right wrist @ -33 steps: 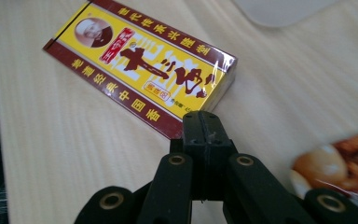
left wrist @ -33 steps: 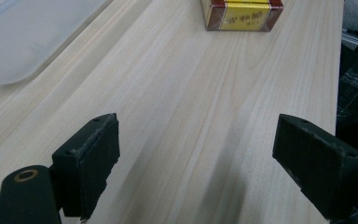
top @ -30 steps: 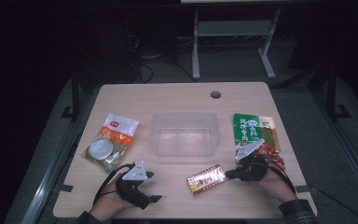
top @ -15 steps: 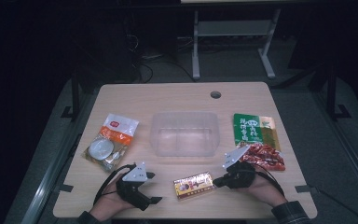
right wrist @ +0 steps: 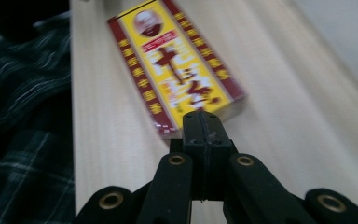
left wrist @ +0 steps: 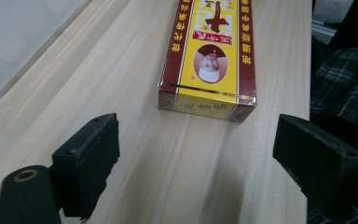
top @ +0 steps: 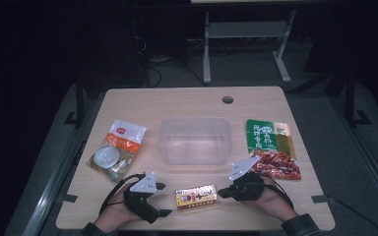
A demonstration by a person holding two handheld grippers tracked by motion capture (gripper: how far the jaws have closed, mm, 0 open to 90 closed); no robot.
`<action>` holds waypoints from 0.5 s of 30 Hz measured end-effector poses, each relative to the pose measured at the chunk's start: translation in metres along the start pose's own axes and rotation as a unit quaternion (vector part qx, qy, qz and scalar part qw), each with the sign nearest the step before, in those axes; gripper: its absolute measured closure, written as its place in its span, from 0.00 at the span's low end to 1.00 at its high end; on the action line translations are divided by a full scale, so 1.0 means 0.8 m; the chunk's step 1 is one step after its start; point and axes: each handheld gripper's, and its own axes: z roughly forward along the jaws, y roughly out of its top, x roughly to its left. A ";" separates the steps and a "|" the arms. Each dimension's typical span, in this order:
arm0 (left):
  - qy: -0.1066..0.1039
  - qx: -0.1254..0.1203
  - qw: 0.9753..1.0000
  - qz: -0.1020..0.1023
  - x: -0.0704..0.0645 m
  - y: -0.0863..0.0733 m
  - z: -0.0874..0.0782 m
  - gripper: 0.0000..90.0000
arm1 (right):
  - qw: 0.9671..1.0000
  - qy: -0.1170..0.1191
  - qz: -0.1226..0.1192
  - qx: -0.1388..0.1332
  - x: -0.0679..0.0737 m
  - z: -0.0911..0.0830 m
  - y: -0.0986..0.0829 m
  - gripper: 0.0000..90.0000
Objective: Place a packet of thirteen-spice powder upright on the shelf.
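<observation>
Clear rectangular plastic tub [top: 195,140] sits mid-table on the light wood table [top: 177,103]; nothing visible inside it, just the table seen through the walls.

Yellow and dark-red flat cardboard box [top: 196,196] lies flat on its broad face in front of the tub, near the table's front edge, between the two grippers. Its top face is yellow with dark-red side borders carrying yellow characters, large dark-red characters down the middle, and a small oval picture near one end. In the left gripper view the box [left wrist: 208,56] shows a short end face in yellow and red with print too small to read. In the right gripper view the box [right wrist: 175,63] looks blurred.

Left gripper [top: 161,199] is in front of the tub and to the left of the box, jaws spread wide, gripping nothing; in its own view the left gripper [left wrist: 209,156] has the box end lying beyond the gap, apart from both pads.

Right gripper [top: 221,193] is to the right of the box, jaws pressed together with nothing between them; in its own view the right gripper [right wrist: 204,123] has its closed tip at the box's near end, possibly touching it, hard to tell through the blur.

Left of the tub: clear food pouch with orange-and-white label [top: 117,150]. Right of the tub: green printed packet [top: 268,136], and just in front of that a red snack packet [top: 278,165].
</observation>
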 end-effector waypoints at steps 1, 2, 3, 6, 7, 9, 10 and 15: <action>-0.003 -0.004 1.000 -0.001 0.001 0.003 -0.001 0.17 | 1.000 -0.013 0.007 -0.007 0.000 -0.004 -0.002 0.90; -0.006 -0.006 1.000 -0.002 0.000 0.006 -0.002 0.17 | 1.000 -0.017 0.018 -0.013 -0.001 -0.008 -0.003 0.84; -0.005 -0.005 1.000 0.003 0.000 0.009 -0.002 0.18 | 0.999 -0.027 0.028 -0.016 0.000 -0.011 -0.005 0.78; -0.005 -0.003 1.000 0.009 0.001 0.017 -0.002 0.18 | 0.997 -0.055 0.046 -0.024 -0.001 -0.020 -0.013 0.65; -0.010 0.003 1.000 0.007 0.002 0.023 0.000 0.18 | 0.996 -0.065 0.053 -0.029 -0.001 -0.023 -0.017 0.60; -0.010 0.004 1.000 0.007 0.001 0.026 0.002 0.18 | 0.994 -0.077 0.069 -0.041 0.000 -0.028 -0.025 0.54; -0.011 0.007 1.000 0.008 0.001 0.029 0.004 0.18 | 0.993 -0.080 0.074 -0.044 0.000 -0.031 -0.029 0.52; -0.020 0.020 0.999 0.019 0.004 0.039 0.021 0.18 | 0.989 -0.098 0.095 -0.049 0.003 -0.042 -0.046 0.48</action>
